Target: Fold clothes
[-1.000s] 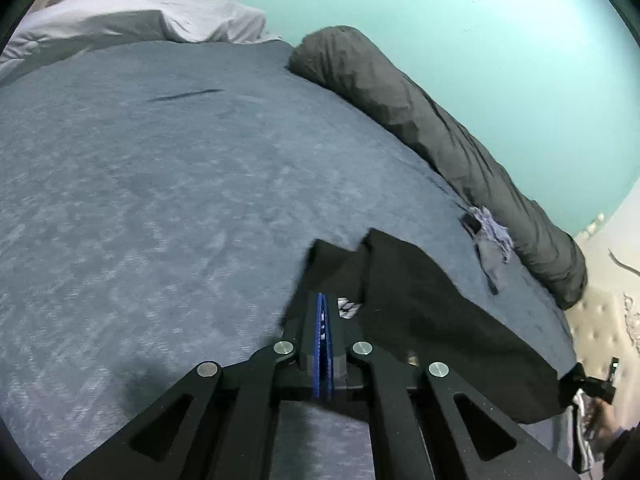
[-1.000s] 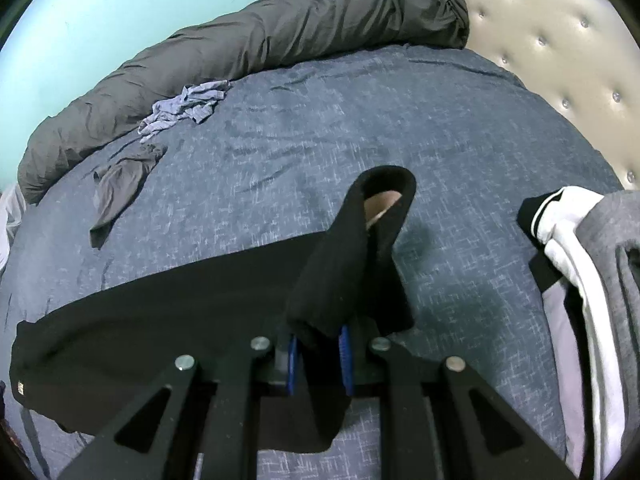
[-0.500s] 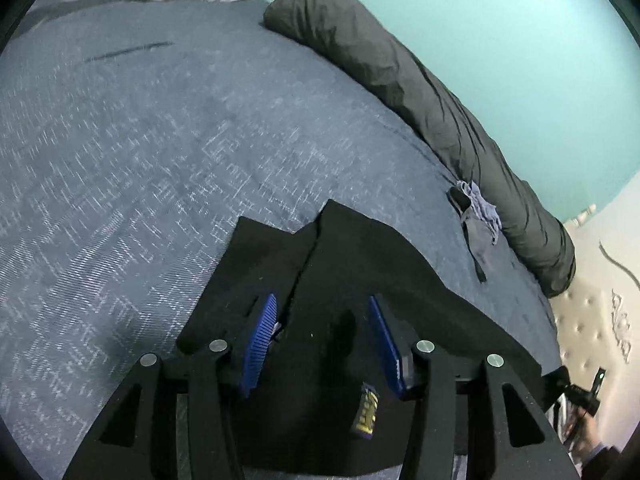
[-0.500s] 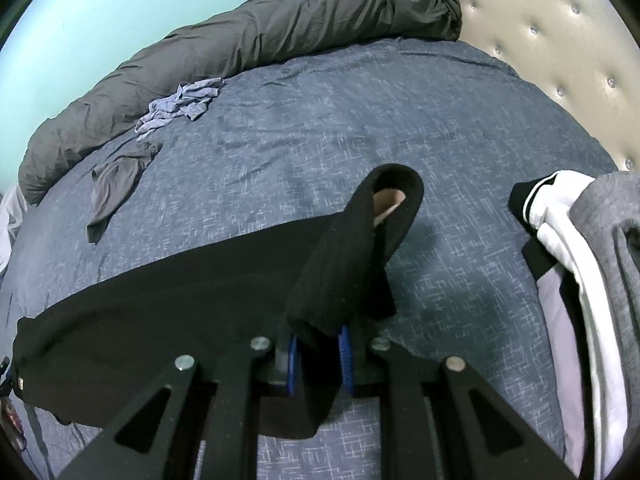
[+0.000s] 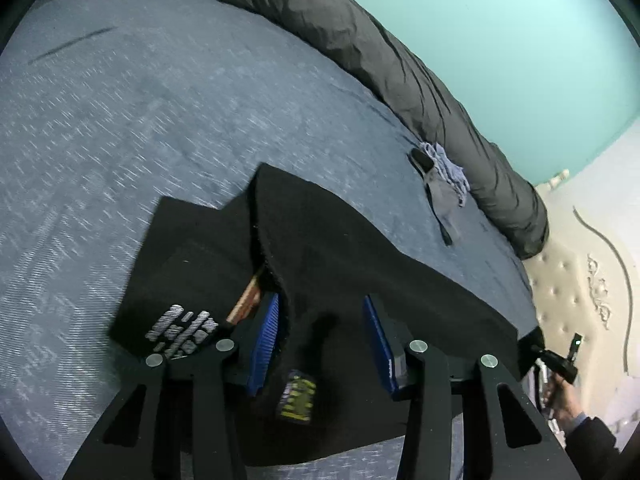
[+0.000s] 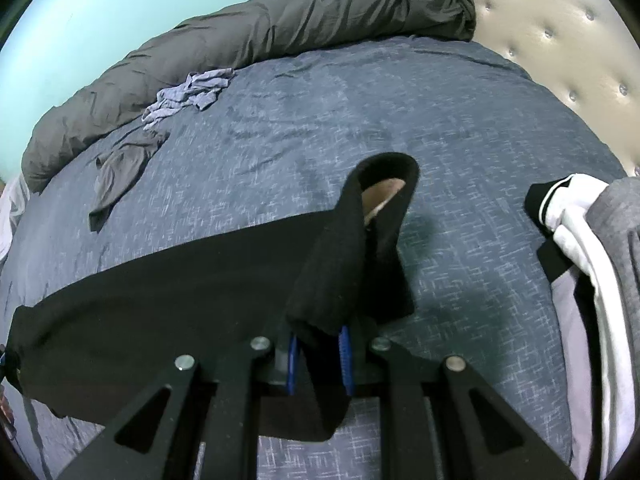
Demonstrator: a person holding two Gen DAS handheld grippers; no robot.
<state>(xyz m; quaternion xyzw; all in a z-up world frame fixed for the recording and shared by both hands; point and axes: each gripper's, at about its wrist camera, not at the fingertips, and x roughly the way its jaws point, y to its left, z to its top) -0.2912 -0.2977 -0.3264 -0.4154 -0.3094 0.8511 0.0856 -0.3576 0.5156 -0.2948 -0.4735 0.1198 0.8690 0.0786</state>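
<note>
beside black garment (image 6: 168,312), perhaps white-striped clothes (image 6: 580,224)

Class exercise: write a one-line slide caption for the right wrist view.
Right gripper clamps a fold of the black garment above the blue bedspread.

I see the blue bed (image 6: 400,112) carrying a black garment (image 6: 160,300) near, a grey duvet roll (image 6: 280,28) far, crumpled clothes (image 6: 188,92) beside it.
</note>
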